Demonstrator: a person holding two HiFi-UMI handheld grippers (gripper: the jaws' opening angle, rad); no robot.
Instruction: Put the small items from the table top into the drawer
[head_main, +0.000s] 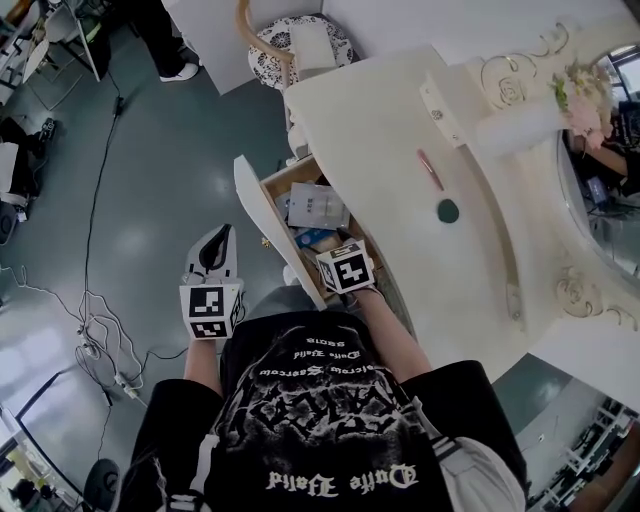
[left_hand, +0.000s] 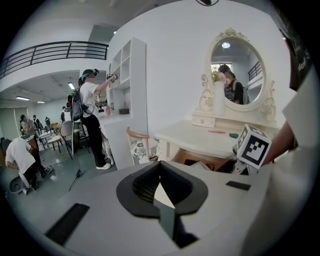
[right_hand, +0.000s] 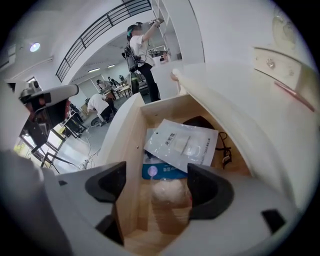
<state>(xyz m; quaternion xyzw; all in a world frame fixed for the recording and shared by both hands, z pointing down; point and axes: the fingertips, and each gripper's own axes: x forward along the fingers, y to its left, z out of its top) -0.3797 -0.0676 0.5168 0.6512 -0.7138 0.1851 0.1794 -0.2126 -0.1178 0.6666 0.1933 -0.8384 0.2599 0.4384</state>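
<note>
**Right claw wide over the drawer, left claw parked**

Here we are at the white table (head_main: 380, 120) with the drawer (right_hand: 127, 150) pulled out. My right claw (right_hand: 157, 185) is tipped down into it with its jaws spread wide, pinching nothing. Directly below, in the gap between them, a white puff (right_hand: 170, 192) lies on the drawer's wooden floor in what looks like clear wrap, and neither pad touches it. Further in there's a blue packet (right_hand: 159, 171), with a white sachet (right_hand: 182, 142) lying partly over it, and behind that something black (right_hand: 200, 121) with thin cords (I can't make out what it is).

Over on the other side, my left claw (left_hand: 160, 167) hangs out over the grey floor, just beside the drawer's white front, well clear of the action. Its jaws are pressed together tip to tip and nothing is in them.

On the table top, two small items sit near each other and apart from the drawer: a pink stick (head_main: 430, 170) and a green oval piece (head_main: 447, 210).
</note>
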